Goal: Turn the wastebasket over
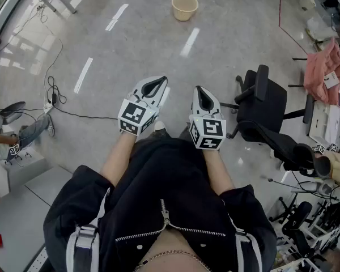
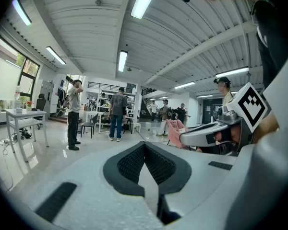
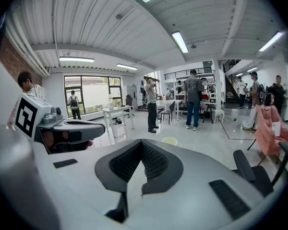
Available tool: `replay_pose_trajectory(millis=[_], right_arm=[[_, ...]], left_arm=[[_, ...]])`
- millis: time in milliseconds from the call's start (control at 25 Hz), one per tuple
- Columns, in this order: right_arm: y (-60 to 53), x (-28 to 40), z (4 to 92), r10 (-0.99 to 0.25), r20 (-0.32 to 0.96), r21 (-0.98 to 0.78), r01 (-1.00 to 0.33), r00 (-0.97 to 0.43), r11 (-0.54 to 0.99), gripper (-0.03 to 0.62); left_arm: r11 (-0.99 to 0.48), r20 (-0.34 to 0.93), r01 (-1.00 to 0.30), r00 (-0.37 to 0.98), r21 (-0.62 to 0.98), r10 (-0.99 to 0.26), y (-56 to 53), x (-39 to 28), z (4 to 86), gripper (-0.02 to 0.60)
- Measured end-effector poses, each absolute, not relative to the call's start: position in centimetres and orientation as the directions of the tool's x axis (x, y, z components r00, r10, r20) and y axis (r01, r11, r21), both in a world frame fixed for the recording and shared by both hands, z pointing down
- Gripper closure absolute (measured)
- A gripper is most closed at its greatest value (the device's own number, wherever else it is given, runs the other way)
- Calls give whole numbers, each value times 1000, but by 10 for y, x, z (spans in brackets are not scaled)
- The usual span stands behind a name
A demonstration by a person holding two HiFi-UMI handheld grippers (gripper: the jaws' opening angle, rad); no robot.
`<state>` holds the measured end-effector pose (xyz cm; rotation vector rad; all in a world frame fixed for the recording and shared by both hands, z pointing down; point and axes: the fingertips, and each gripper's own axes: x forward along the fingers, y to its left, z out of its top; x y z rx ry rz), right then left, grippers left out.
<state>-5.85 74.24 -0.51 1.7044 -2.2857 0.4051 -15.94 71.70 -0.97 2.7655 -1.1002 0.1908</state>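
Fingers of left gripper (image 1: pixel 157 84) and right gripper (image 1: pixel 201 92) are clenched empty; approach appears in hand, and the next move likely requires advancing to the distant upright wastebasket (image 1: pixel 185 7).

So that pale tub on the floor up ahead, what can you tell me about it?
The wastebasket is a small round tub, cream coloured and probably plastic, with a plain rim and sides narrowing downward. It stands upright on the grey floor, its mouth open upward, and looks empty inside. It stands alone, and nothing touches it.
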Motion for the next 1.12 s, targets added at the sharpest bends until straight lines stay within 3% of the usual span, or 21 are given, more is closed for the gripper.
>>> replay_pose_trajectory(millis=[560, 1120], right_arm=[[746, -59, -21, -894, 328, -88, -952, -304, 292, 583], [739, -62, -22, -888, 364, -65, -958, -282, 278, 583]], left_arm=[[-738, 185, -667, 742, 104, -645, 721, -150, -9, 578], [-750, 193, -653, 753, 103, -629, 707, -153, -4, 578]])
